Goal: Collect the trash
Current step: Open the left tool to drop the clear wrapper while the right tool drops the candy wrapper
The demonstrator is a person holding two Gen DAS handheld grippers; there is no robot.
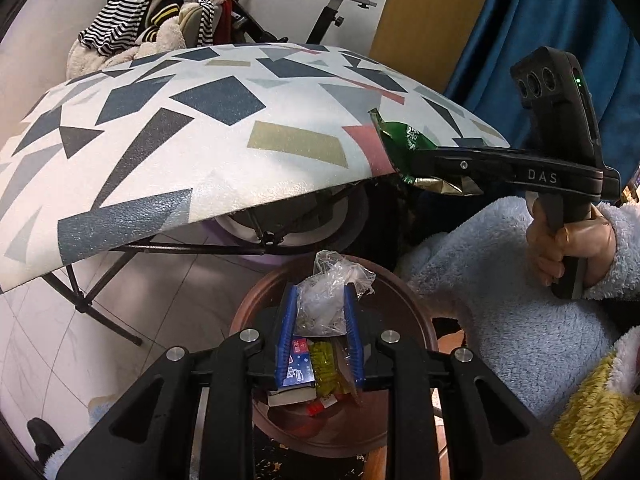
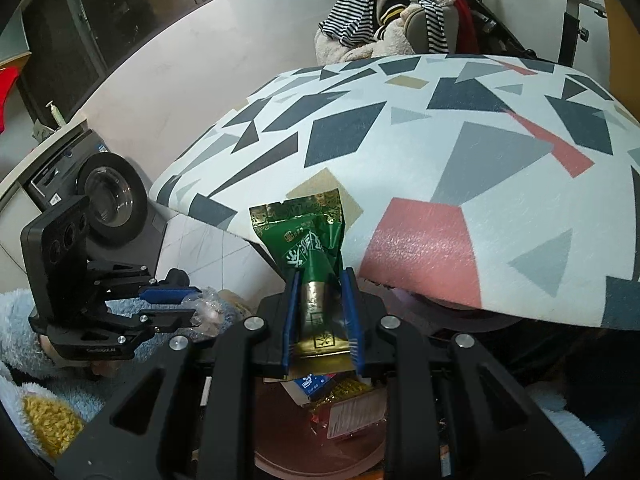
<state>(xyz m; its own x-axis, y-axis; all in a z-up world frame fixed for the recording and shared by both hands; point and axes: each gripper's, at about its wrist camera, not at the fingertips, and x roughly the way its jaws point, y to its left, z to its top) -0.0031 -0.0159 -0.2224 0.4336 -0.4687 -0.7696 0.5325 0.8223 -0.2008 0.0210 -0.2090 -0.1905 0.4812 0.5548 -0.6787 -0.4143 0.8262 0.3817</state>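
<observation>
My left gripper [image 1: 320, 300] is shut on a crumpled clear plastic wrapper [image 1: 330, 294] and holds it over a round brown bin [image 1: 416, 312]. The bin holds a blue box [image 1: 298, 362], a yellow wrapper [image 1: 325, 364] and other scraps. My right gripper [image 2: 319, 280] is shut on a green and gold snack packet [image 2: 306, 240], held at the table's front edge above the bin [image 2: 280, 428]. The right gripper shows in the left wrist view [image 1: 416, 158] with the packet [image 1: 400, 142]. The left gripper shows in the right wrist view [image 2: 196, 302] with the wrapper [image 2: 208, 308].
A folding table [image 1: 200, 140] with a white cloth of grey, blue and pink shapes stands behind the bin. Clothes [image 1: 152, 20] are piled on an exercise bike [image 1: 344, 4] beyond it. A washing machine [image 2: 108, 196] stands at the left. The person's fleece robe [image 1: 520, 308] is at the right.
</observation>
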